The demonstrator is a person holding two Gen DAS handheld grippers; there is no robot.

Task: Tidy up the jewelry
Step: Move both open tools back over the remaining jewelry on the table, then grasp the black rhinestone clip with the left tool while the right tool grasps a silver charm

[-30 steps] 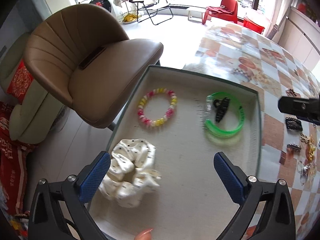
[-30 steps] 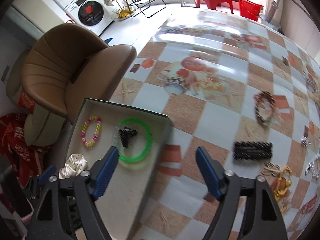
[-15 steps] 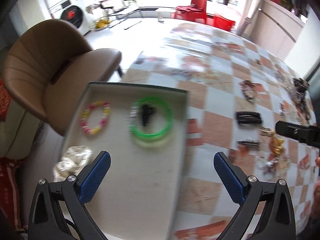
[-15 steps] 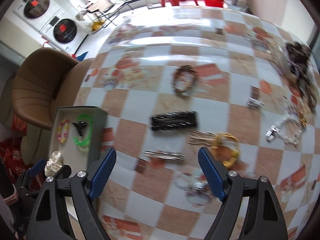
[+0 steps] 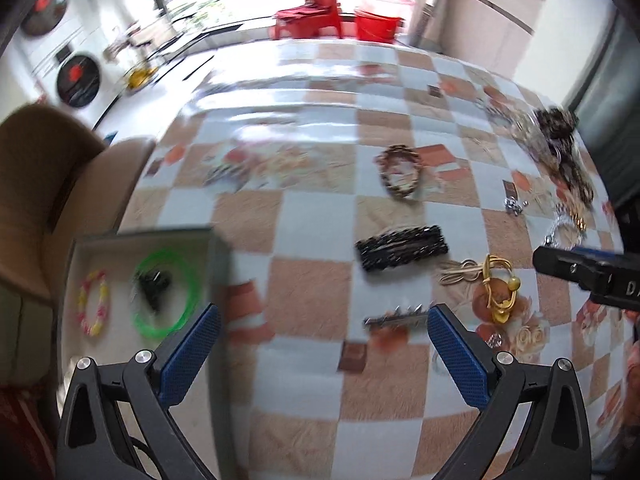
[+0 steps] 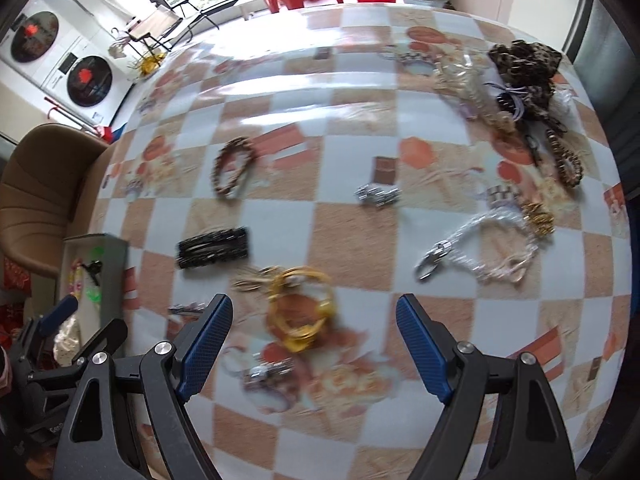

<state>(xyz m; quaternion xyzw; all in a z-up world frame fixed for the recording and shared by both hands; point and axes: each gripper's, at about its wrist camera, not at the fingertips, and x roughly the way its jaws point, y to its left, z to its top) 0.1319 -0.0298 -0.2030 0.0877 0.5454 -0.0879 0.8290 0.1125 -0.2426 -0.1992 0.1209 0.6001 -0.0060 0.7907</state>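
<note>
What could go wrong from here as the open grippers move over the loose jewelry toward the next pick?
The yellow hair ties lie tangled with a beige loop, so the right gripper might lift both together. The tray sits at the table edge beside the chair; a nudge from the left gripper could push it off.

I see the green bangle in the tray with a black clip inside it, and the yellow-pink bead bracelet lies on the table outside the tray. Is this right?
Not quite. The bead bracelet also lies inside the tray, beside the green bangle that rings the black clip. The left wrist view shows it.
</note>
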